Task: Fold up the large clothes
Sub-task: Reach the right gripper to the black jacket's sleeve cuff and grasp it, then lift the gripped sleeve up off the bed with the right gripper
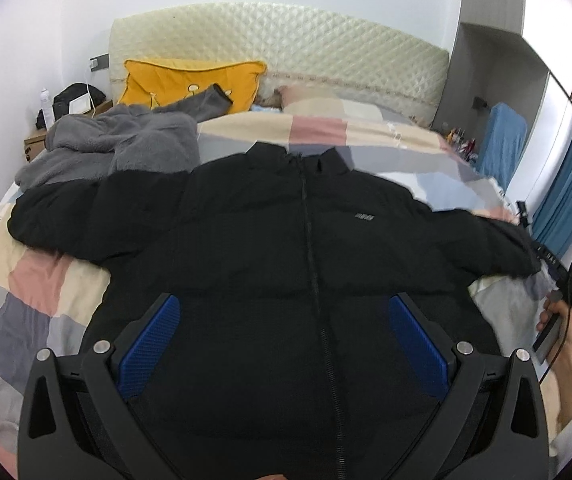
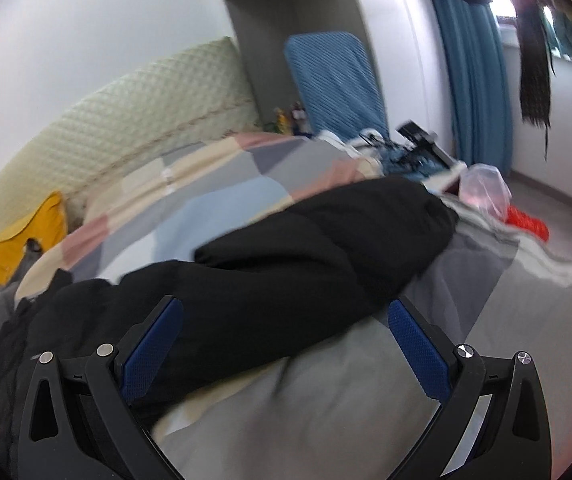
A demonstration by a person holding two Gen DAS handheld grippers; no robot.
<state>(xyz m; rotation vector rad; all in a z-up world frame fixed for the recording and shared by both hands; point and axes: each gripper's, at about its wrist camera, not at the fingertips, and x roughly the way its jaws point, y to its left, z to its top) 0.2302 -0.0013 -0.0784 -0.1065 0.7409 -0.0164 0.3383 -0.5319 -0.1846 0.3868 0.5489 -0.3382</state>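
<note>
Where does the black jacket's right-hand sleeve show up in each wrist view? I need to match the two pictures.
Left wrist view: the sleeve runs out to the right edge from the spread black jacket, ending near the other hand.
Right wrist view: the same sleeve lies diagonally across the middle, cuff end up-right, above the open right gripper.
Shared landmark: the yellow pillow against the quilted headboard.

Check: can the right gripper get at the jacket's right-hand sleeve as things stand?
Probably yes. The right gripper is open, and the black jacket sleeve lies spread on the quilt directly ahead of its fingers, nothing lying over it. The right wrist view is motion-blurred, so the gap is unclear.
</note>
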